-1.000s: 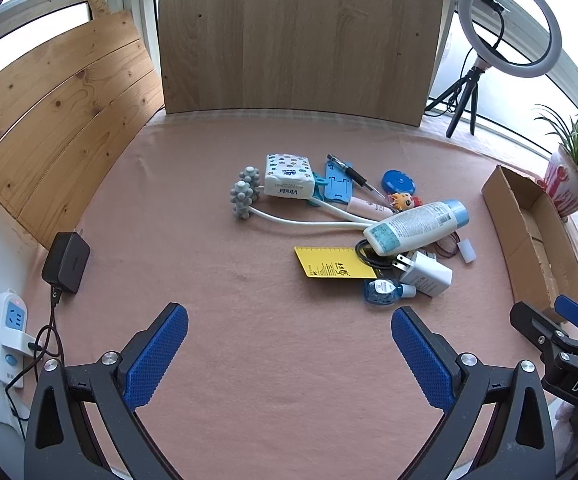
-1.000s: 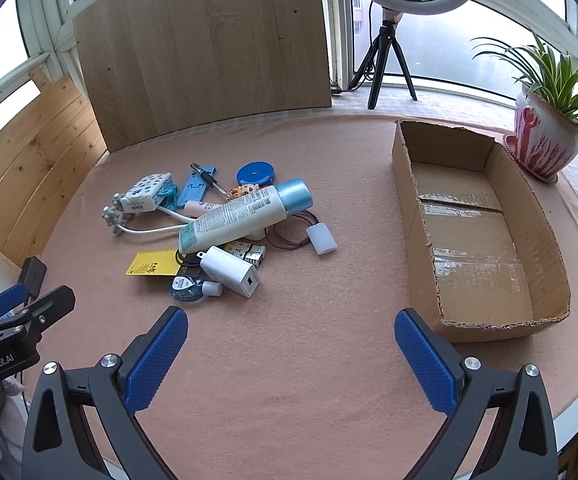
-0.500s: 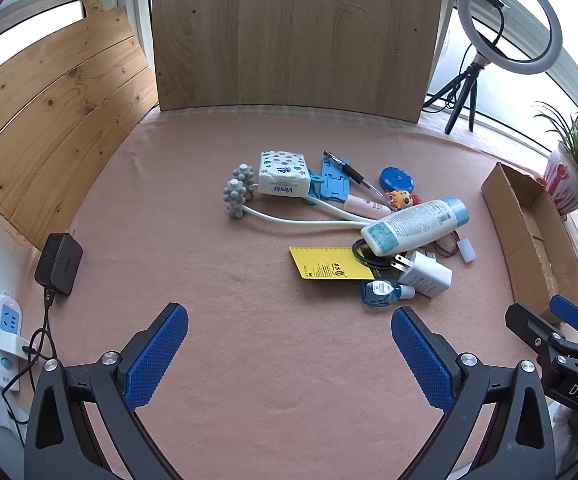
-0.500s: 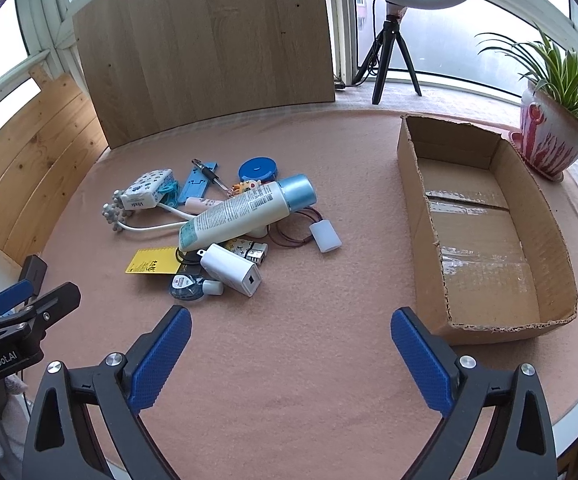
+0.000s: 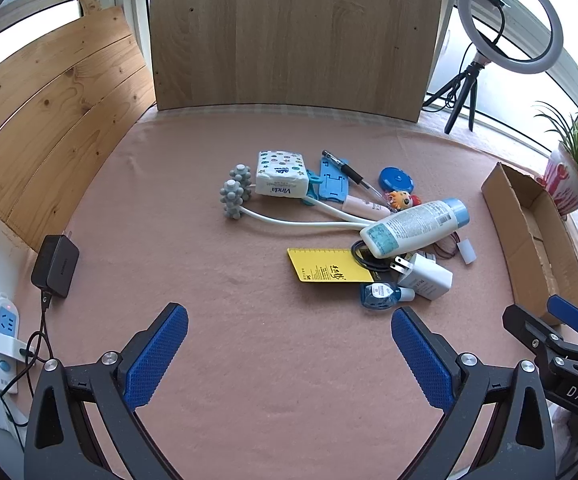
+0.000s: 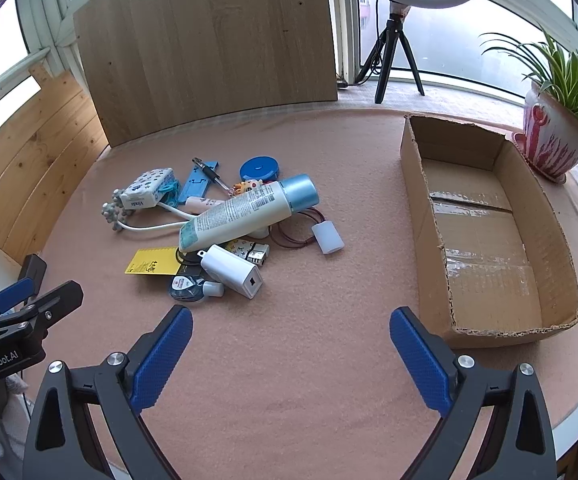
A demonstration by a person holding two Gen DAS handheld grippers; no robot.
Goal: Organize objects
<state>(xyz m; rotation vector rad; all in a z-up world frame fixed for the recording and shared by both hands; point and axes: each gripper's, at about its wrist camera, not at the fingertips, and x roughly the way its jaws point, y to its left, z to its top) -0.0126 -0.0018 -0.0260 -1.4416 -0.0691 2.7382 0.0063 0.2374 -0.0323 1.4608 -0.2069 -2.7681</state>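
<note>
A heap of small items lies mid-table: a white bottle with a blue cap, a white plug charger, a yellow card, a tissue pack, a grey knobbed massager, a blue phone stand and a blue round case. An empty cardboard box sits to the right. My left gripper and right gripper both hover open over bare cloth, short of the heap.
A black adapter and white power strip with cables lie at the left table edge. Wooden boards wall the back and left. A ring light on a tripod and a potted plant stand at the back right.
Both grippers have drifted slightly; the left view shifted a little so the heap sits marginally lower-left, and the right view edged closer to the box. Nothing on the table moved.
</note>
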